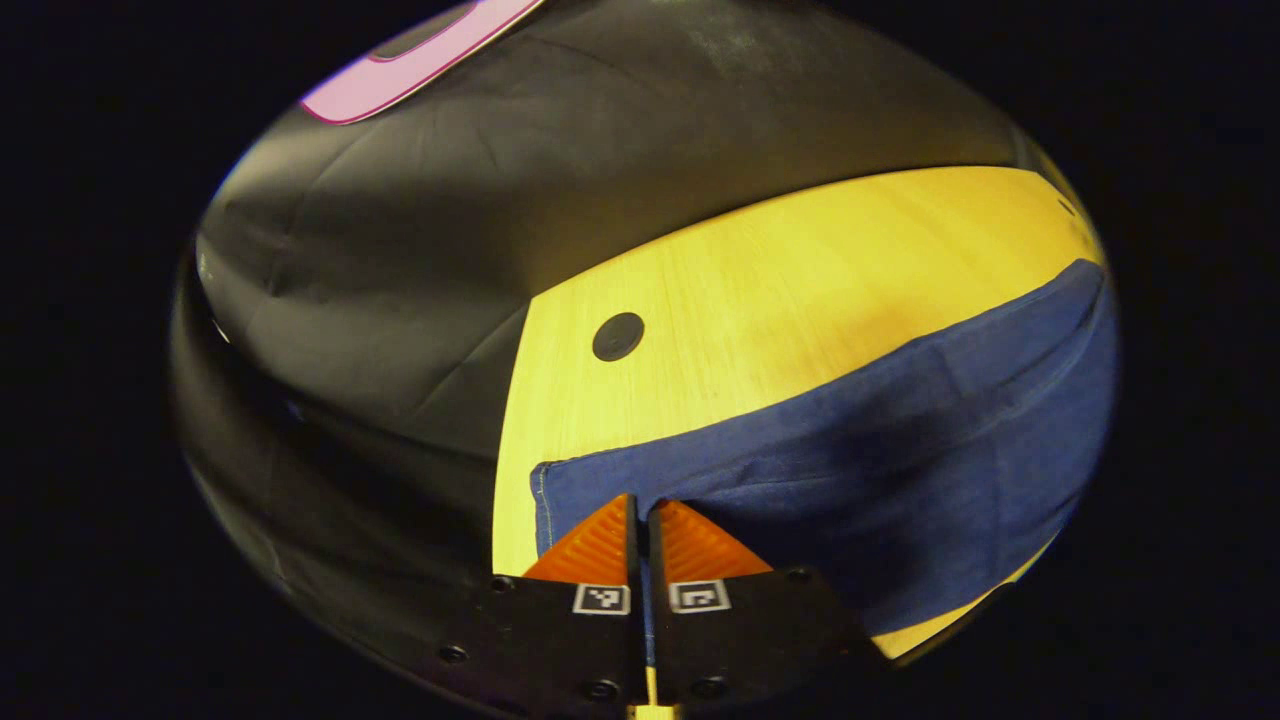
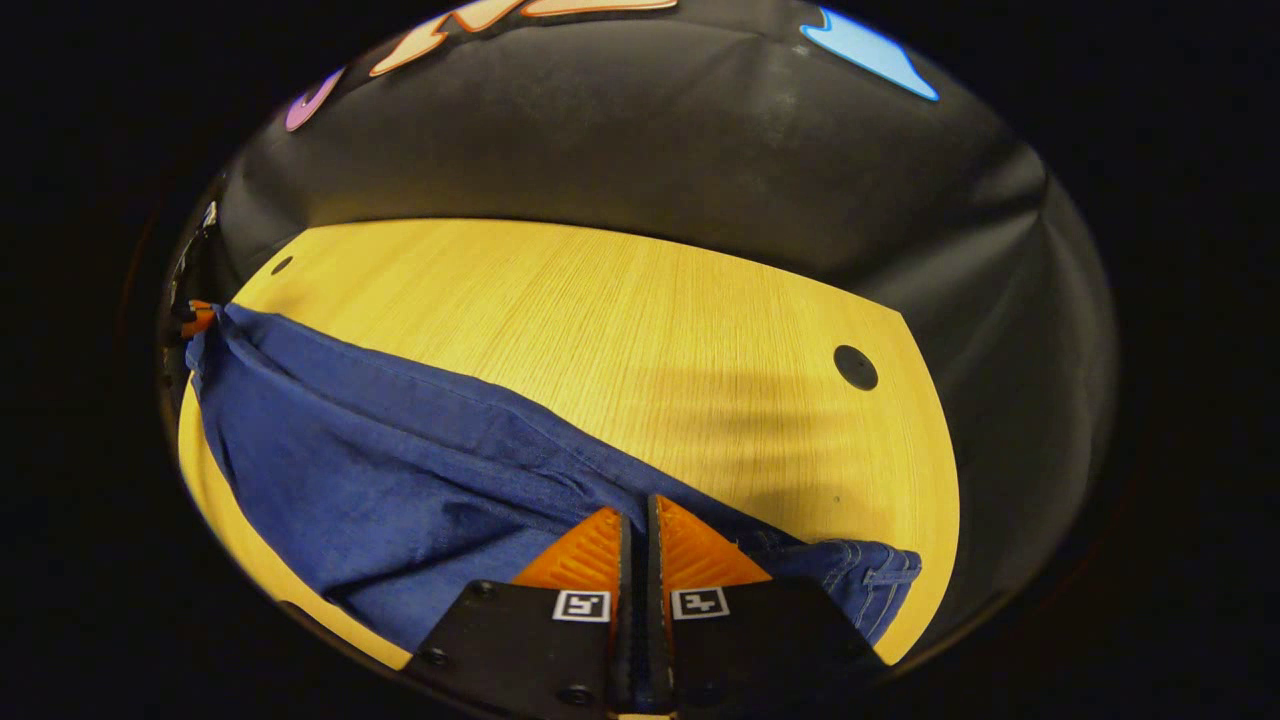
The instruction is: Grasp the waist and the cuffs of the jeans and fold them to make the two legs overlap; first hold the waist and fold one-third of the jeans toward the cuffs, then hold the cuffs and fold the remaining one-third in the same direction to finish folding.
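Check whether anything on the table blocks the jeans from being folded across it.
Nothing visible does. Both hand-held grippers, left and right, are already closed on the jeans. The wooden table beyond them carries only flush dark round marks, which look unlikely to hinder the cloth.

Jeans (image 2: 400,470): matt blue denim cloth. Table (image 2: 620,320): smooth pale wood, fine grain.

Recording booth, black cloth wall (image 2: 700,150) draped behind, bare wooden table (image 2: 620,330) with grommet hole (image 2: 855,367)
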A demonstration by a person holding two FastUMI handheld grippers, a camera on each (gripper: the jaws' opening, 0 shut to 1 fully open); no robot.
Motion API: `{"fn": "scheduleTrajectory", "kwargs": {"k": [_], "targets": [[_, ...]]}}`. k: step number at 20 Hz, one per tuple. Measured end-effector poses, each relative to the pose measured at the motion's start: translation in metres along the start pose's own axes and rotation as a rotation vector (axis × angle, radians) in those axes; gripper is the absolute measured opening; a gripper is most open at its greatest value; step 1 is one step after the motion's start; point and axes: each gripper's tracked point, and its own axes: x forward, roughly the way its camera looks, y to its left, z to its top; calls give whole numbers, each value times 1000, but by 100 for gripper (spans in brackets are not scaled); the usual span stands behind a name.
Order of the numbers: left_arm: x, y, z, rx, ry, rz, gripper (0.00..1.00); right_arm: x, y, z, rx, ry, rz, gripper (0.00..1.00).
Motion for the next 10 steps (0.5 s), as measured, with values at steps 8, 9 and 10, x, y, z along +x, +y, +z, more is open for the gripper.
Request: {"fn": "scheduleTrajectory", "kwargs": {"k": [8,9,10], "targets": [[-50,-32,42,-275,-204,-58,95,-39,-43,12,179,-86,-10,100],[-60,-35,50,-300,-235,-78,95,-49,-54,8,200,-95,-22,100],[-70,-38,54,-315,-260,-89,95,-58,-66,2,219,-105,-37,100]]}}
